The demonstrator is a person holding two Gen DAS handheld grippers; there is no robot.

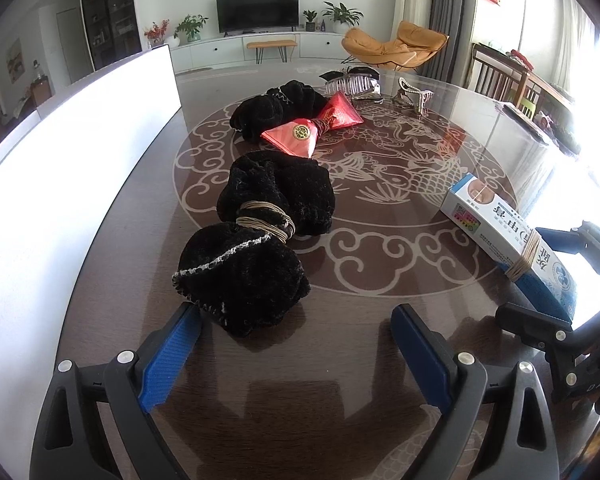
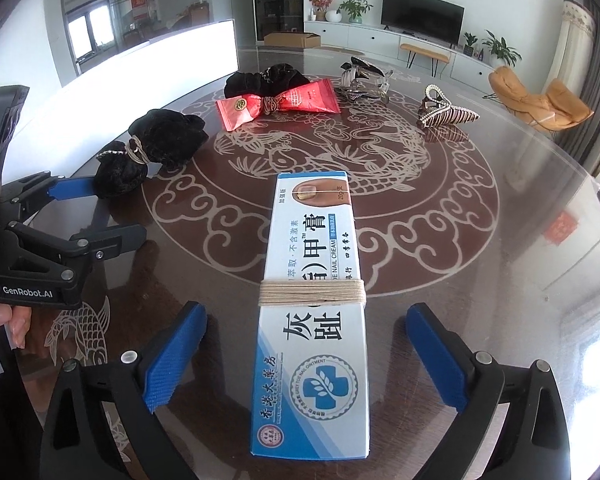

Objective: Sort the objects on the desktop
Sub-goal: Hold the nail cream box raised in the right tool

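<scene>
The right hand-held gripper [image 2: 306, 354] is spread wide, with the box [image 2: 314, 300] lying flat on the surface [image 2: 480, 320] between its fingers, not pinched. The box looks light and stiff, with smooth sides that may slip, so I would squeeze it across its long sides near the string. The left hand-held gripper [image 1: 296, 354] is spread too, holding nothing. Just past it lies a soft black pouch [image 1: 260, 236]. Farther off sit a red packet [image 1: 312, 130] and hair clips [image 1: 352, 84].

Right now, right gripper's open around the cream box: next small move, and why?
Probably back the right gripper straight off. Its pads stand clear of the nail cream box, which lies flat on the table, apparently placed. The left gripper is open and empty.
</scene>
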